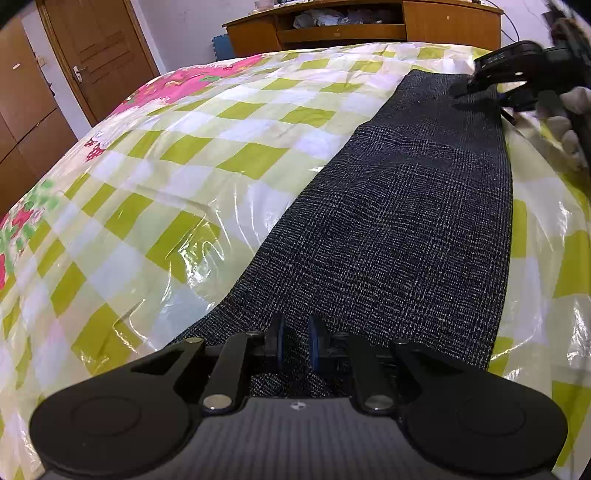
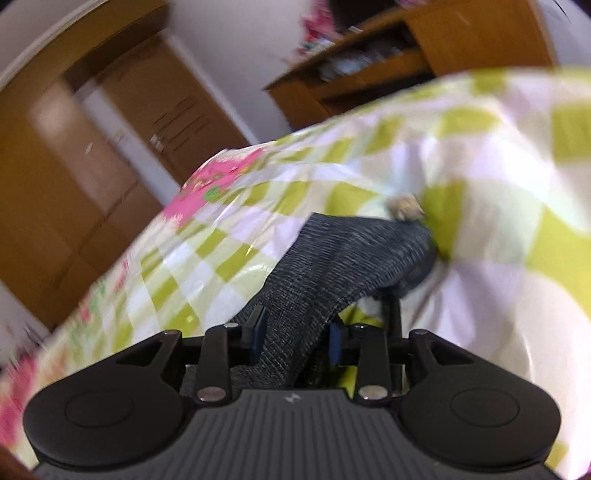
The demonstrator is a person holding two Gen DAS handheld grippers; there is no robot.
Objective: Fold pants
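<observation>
Dark grey checked pants (image 1: 406,221) lie stretched in a long strip on a bed with a green-and-white checked cover (image 1: 166,166) under clear plastic. My left gripper (image 1: 297,343) is shut on the near end of the pants. My right gripper (image 1: 476,92) shows at the far end of the strip in the left wrist view, held by a white-gloved hand (image 1: 565,122). In the blurred right wrist view the right gripper (image 2: 295,339) is shut on a bunched fold of the pants (image 2: 332,251), lifted off the cover.
A wooden desk (image 1: 351,26) stands beyond the bed's far edge. A brown door (image 1: 99,48) and wardrobe (image 1: 18,103) are at the left. The cover has pink flower patches (image 1: 184,81) near its left edge.
</observation>
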